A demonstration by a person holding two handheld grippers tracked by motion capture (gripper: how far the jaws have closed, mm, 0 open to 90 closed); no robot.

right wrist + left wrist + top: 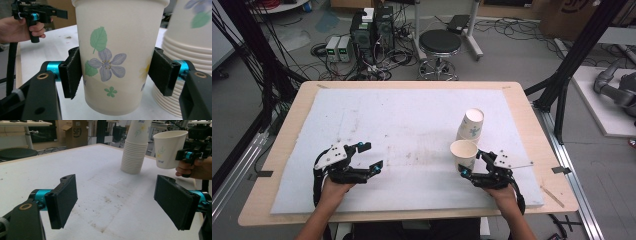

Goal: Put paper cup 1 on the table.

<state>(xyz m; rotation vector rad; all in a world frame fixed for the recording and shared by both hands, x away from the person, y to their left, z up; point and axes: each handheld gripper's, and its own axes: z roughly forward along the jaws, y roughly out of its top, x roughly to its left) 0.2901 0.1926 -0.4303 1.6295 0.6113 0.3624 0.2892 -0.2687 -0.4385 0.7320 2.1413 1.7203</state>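
A single white paper cup (463, 153) with a flower print hangs upright above the white mat, and my right gripper (471, 162) is shut on its lower wall. In the right gripper view both black pads press the cup (117, 52) from either side, its base off the mat. Just behind it stands a stack of paper cups (471, 125), which leans slightly; the stack (190, 57) fills the right edge of that view. My left gripper (368, 155) rests at the front left of the mat, its jaws wide apart with nothing between them (115, 202). In the left gripper view the held cup (168, 148) is at the upper right.
The white foam mat (402, 130) covers most of the wooden table (287, 130); it carries faint brown stains near its middle. A black stool (439, 45) and electronics with cables stand on the floor beyond the far edge. Black frame posts (562, 75) rise at the right.
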